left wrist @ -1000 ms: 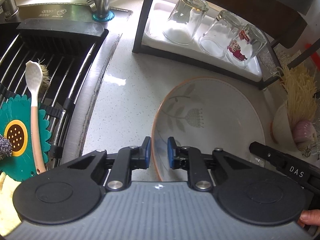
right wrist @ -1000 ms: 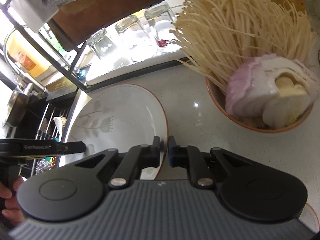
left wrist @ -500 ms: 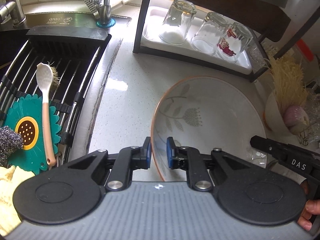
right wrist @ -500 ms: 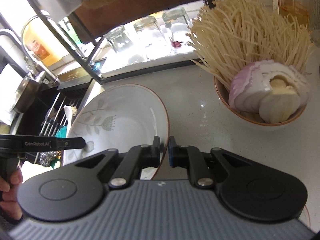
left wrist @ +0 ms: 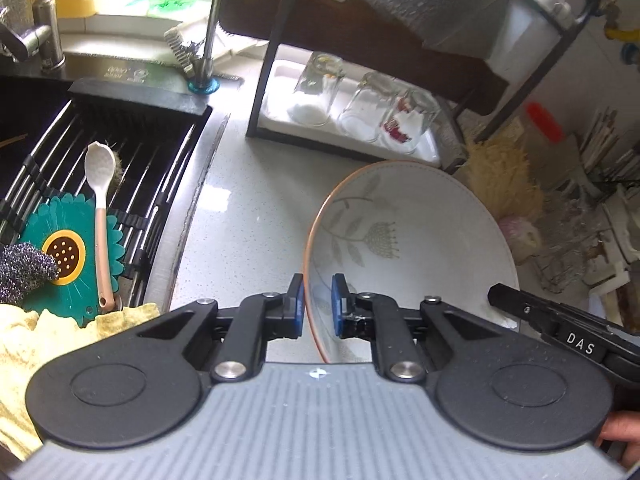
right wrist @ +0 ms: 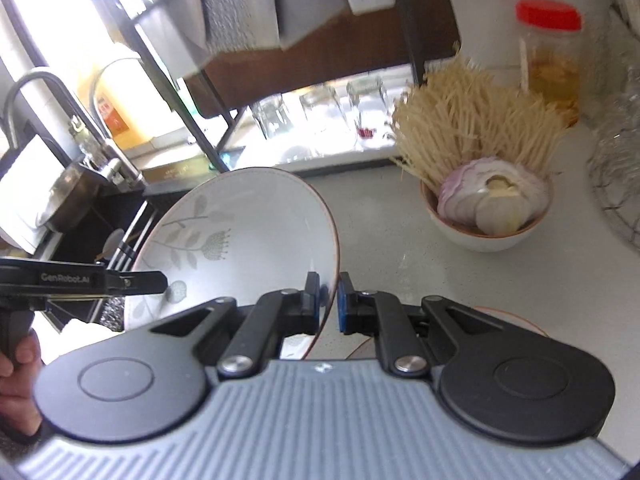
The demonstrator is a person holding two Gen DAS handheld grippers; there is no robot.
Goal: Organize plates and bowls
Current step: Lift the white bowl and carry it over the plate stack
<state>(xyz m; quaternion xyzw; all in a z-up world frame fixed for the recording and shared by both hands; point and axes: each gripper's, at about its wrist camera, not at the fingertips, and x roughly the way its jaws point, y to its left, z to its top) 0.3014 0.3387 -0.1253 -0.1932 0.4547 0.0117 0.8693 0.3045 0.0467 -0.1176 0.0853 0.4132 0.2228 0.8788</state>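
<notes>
A large white bowl with a grey leaf pattern and a brown rim (left wrist: 416,240) is held in the air above the counter by both grippers. My left gripper (left wrist: 317,304) is shut on its left rim. My right gripper (right wrist: 329,304) is shut on its right rim; the bowl (right wrist: 248,236) fills the left middle of the right wrist view. Each gripper shows in the other's view, the right one (left wrist: 560,320) and the left one (right wrist: 92,280). The edge of another brown-rimmed dish (right wrist: 504,316) lies on the counter under my right gripper.
A sink with a black wire rack (left wrist: 132,160), a green flower strainer (left wrist: 68,256) and a spoon (left wrist: 100,208) is at left. A black shelf frame with upturned glasses (left wrist: 360,108) stands behind. A small bowl of noodles and onion (right wrist: 488,208) and a red-capped jar (right wrist: 552,52) stand at right.
Both grippers have risen with the bowl, lifting it off the counter. The noodle bowl and shelf now look farther away and lower.
</notes>
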